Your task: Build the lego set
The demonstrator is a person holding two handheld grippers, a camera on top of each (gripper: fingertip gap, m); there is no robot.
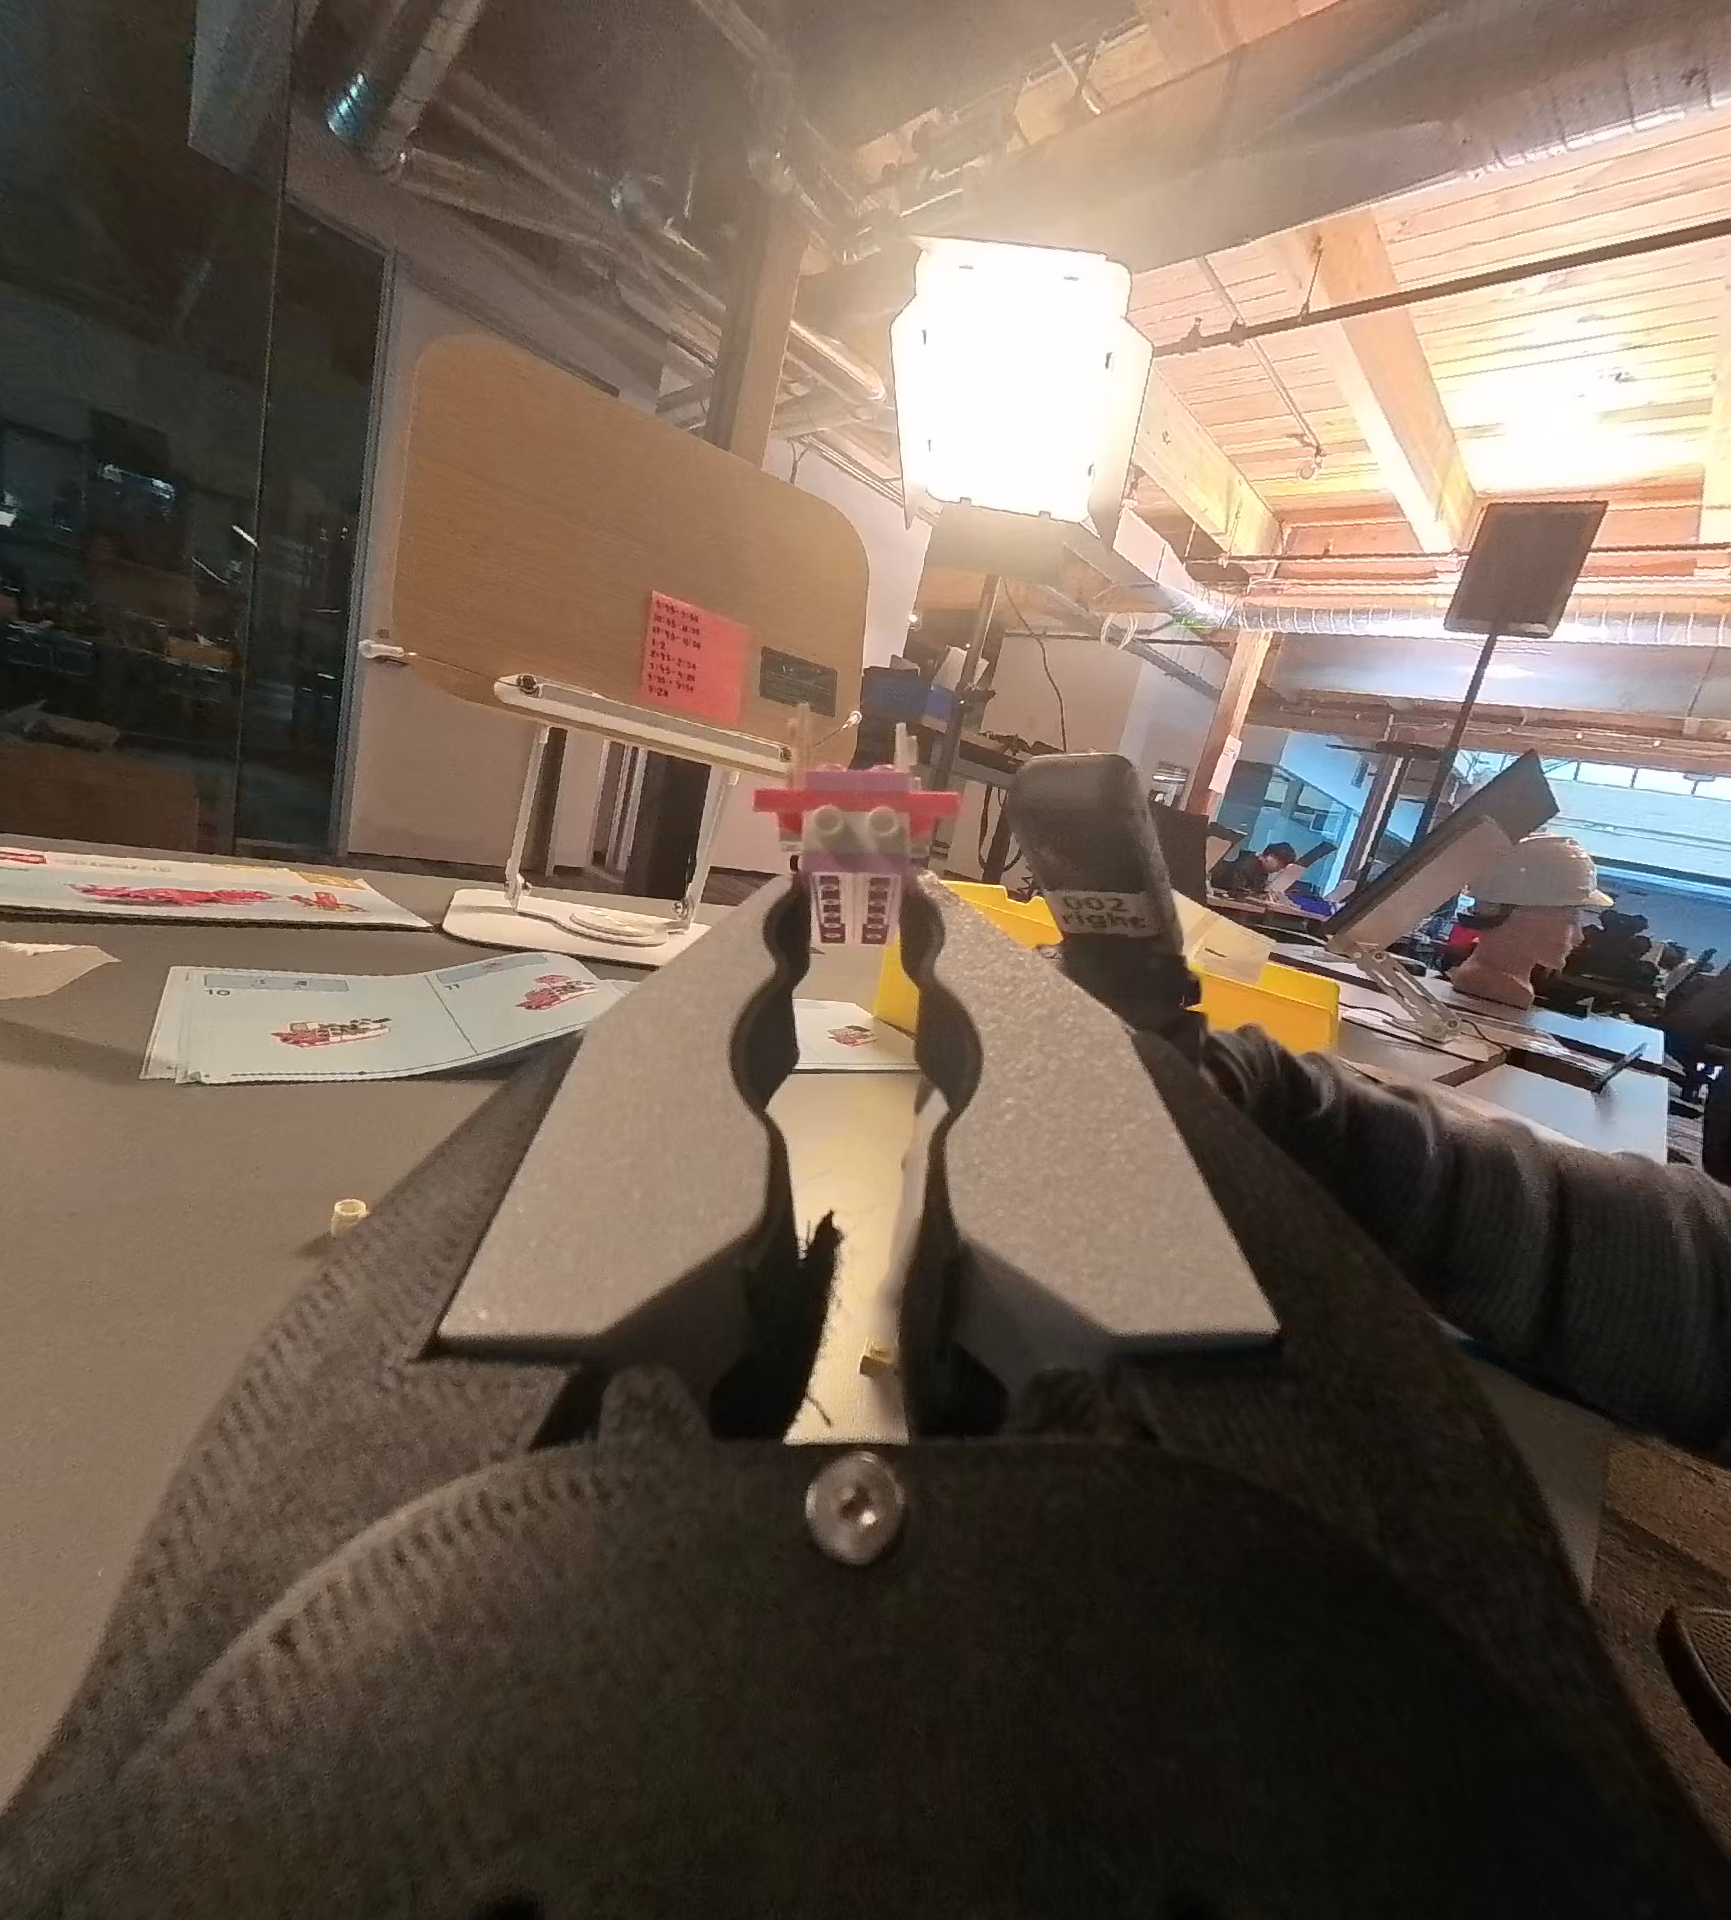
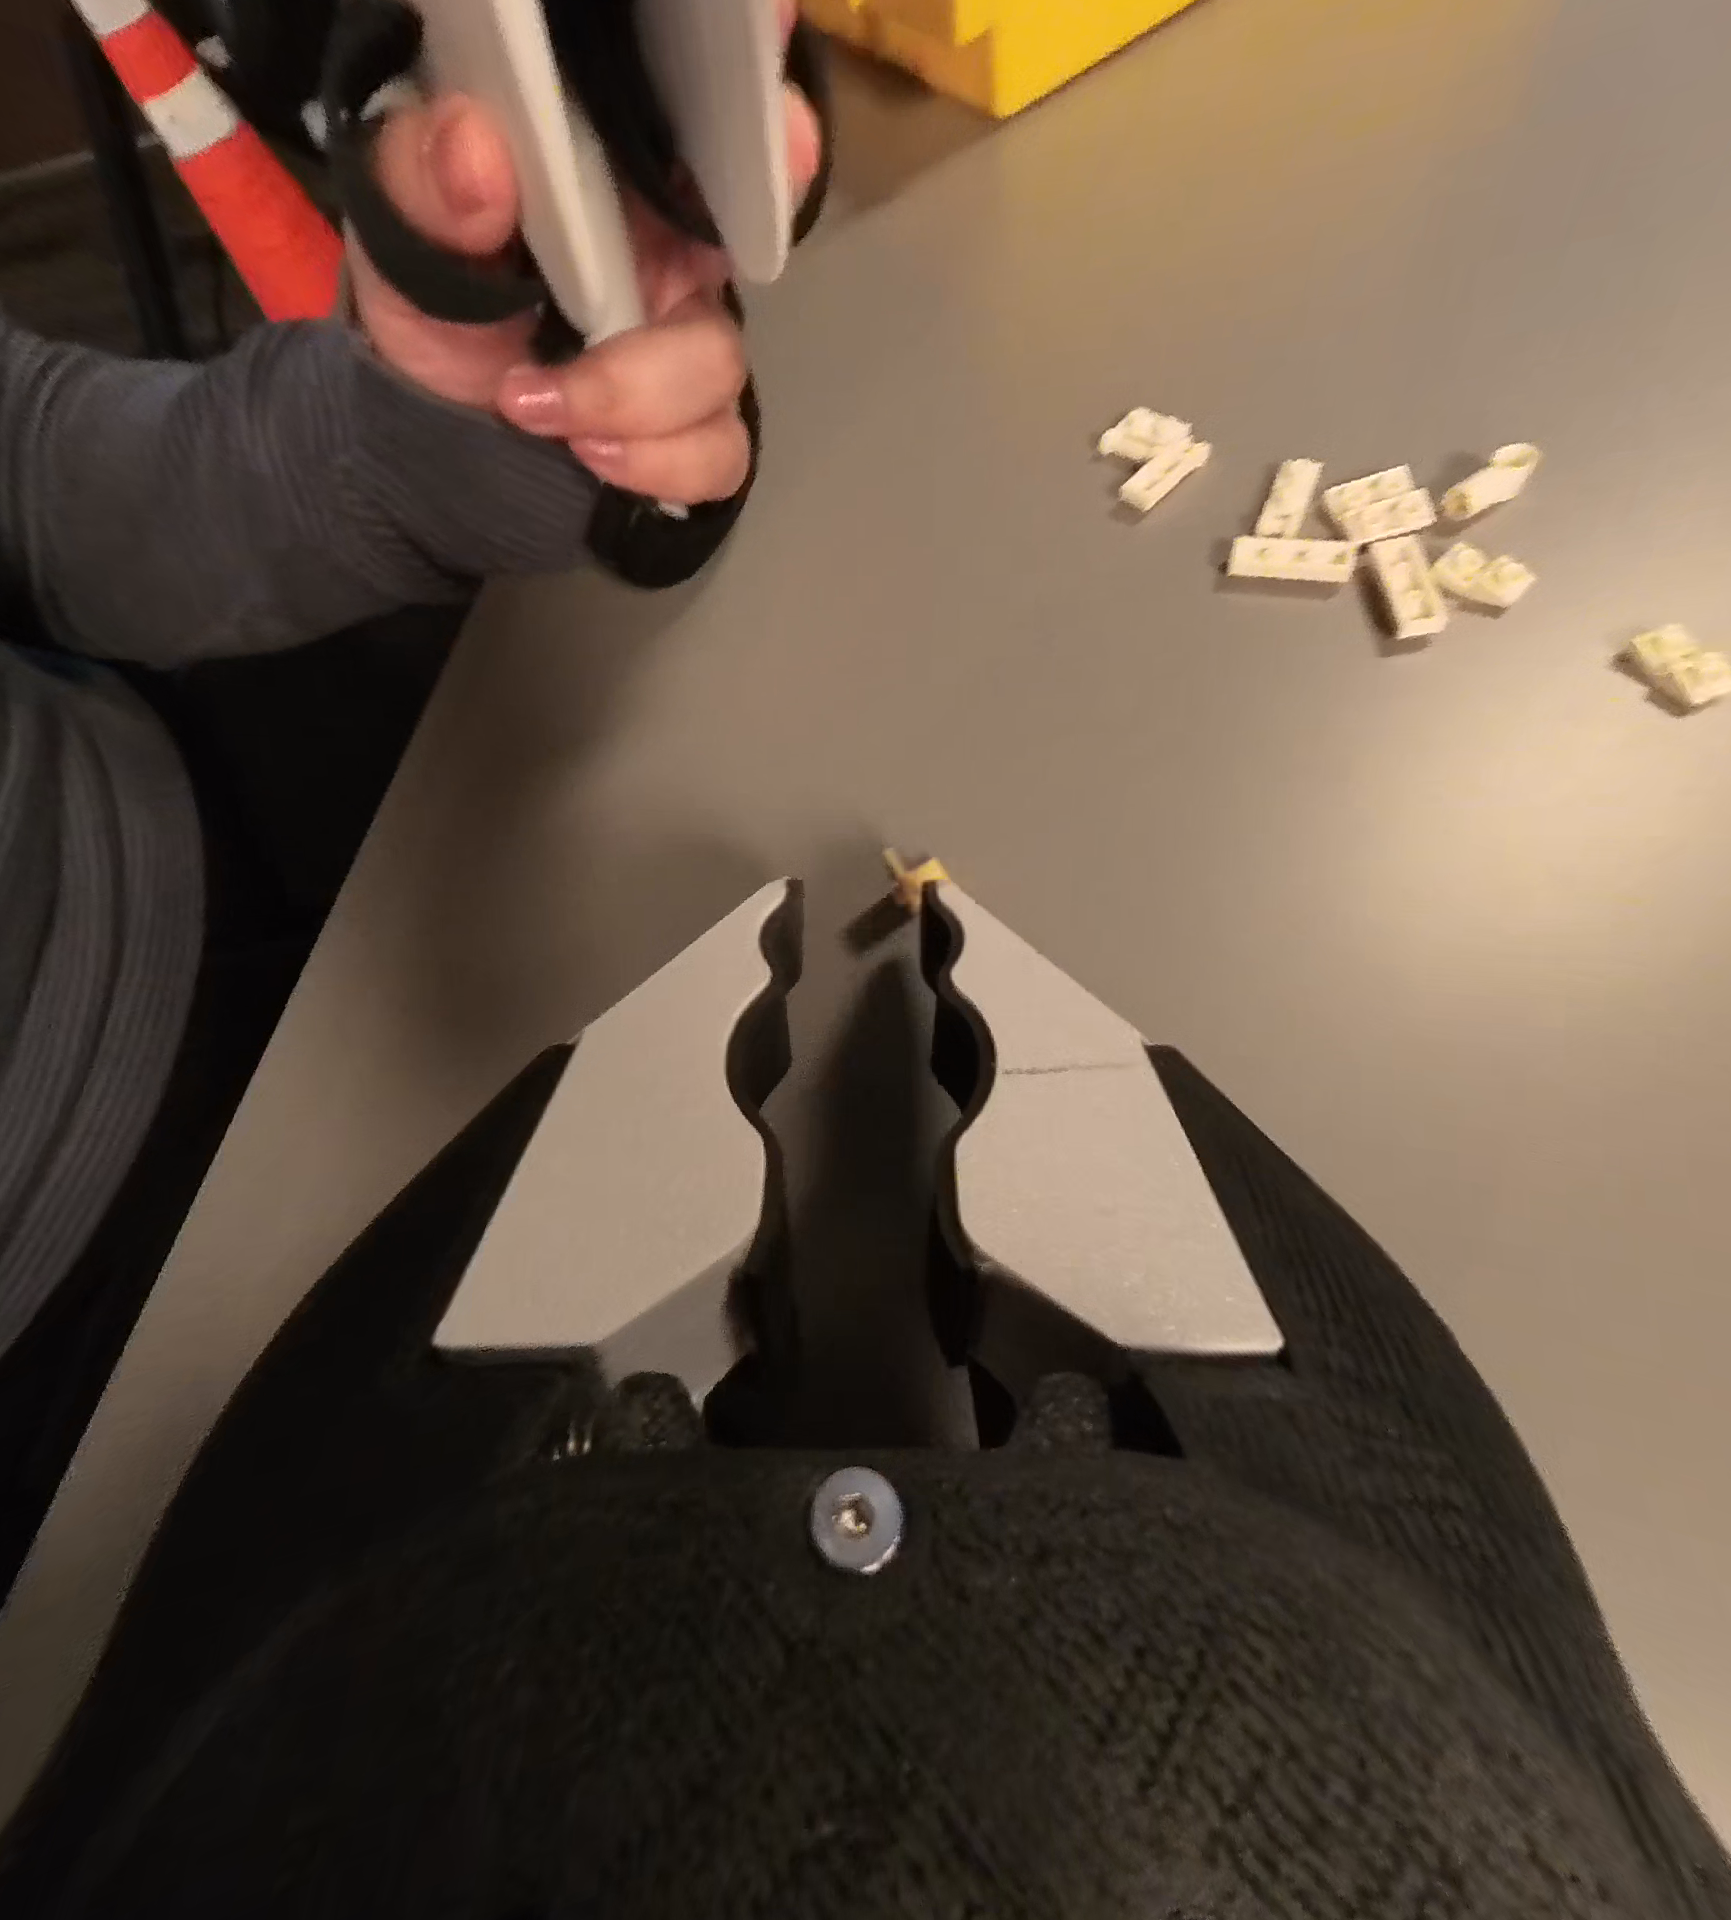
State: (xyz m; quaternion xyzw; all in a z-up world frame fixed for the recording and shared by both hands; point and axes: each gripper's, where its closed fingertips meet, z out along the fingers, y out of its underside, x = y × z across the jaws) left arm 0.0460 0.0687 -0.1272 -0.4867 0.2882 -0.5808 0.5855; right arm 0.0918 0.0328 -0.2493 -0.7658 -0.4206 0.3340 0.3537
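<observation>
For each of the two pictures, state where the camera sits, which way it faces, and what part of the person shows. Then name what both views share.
Left wrist view: on the left gripper, facing level across the table into the room; its fingers hold a small brick model; the right sleeve shows.
Right wrist view: on the right gripper, tilted down at the table, a tiny tan piece at its fingers; a hand shows.
Shared: the table, the yellow bin, each other's gripper.

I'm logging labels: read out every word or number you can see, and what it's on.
I don't repeat writing; it stands on:
White label, right gripper's handle.
Pink sheet, wooden board.
Dark plaque beside it: too small.
Instruction booklets, table: small, blurred.
Right wrist view: none.
</observation>
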